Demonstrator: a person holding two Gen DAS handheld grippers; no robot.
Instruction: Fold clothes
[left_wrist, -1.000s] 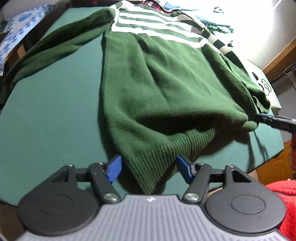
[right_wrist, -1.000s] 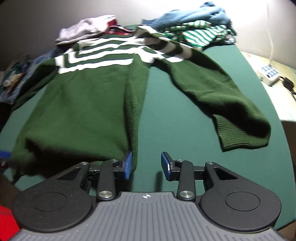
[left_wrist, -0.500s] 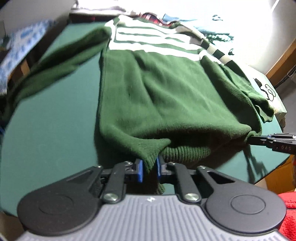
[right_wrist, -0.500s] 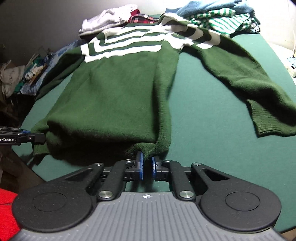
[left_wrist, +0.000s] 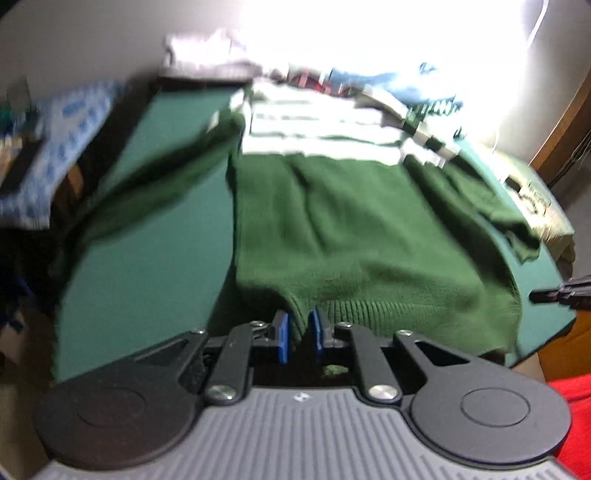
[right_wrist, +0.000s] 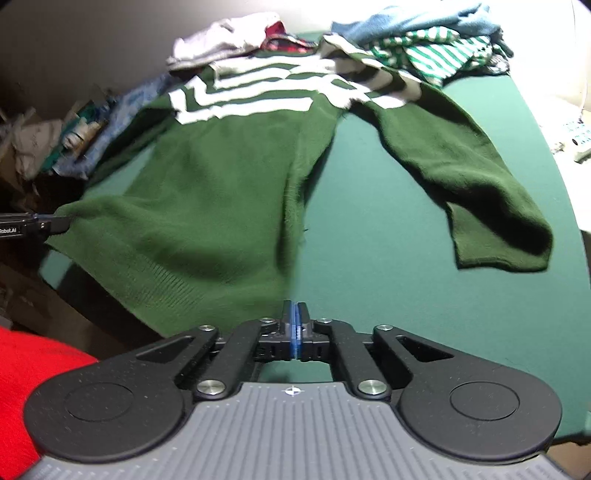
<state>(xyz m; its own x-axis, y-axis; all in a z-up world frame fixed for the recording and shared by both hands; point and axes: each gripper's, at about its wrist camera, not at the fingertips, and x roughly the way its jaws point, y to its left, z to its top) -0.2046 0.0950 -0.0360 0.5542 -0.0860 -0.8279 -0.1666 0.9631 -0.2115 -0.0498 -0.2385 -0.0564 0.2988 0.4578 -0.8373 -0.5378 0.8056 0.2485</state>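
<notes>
Green sweater (right_wrist: 229, 192) lies flat on the green table (right_wrist: 388, 240), hem toward both cameras; left gripper (left_wrist: 298, 334) has its jaws narrow, pinching a tuck of hem fabric. Right gripper (right_wrist: 294, 325) jaws are pressed together at the hem corner, fabric between them not visible. Only the right view shows the clothes pile (right_wrist: 424, 40) at 1 o'clock and the sleeve cuff at 3 o'clock; left view is blurred

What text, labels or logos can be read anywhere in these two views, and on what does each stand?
"Robot.AI": on the side of the left tongs, cut off at the picture's edge, so the start is missing.
Small emblem on the grey housing of the right tongs: a mark, no words.
Print on the pale cloth at the table's far right: too blurred to read.
</notes>
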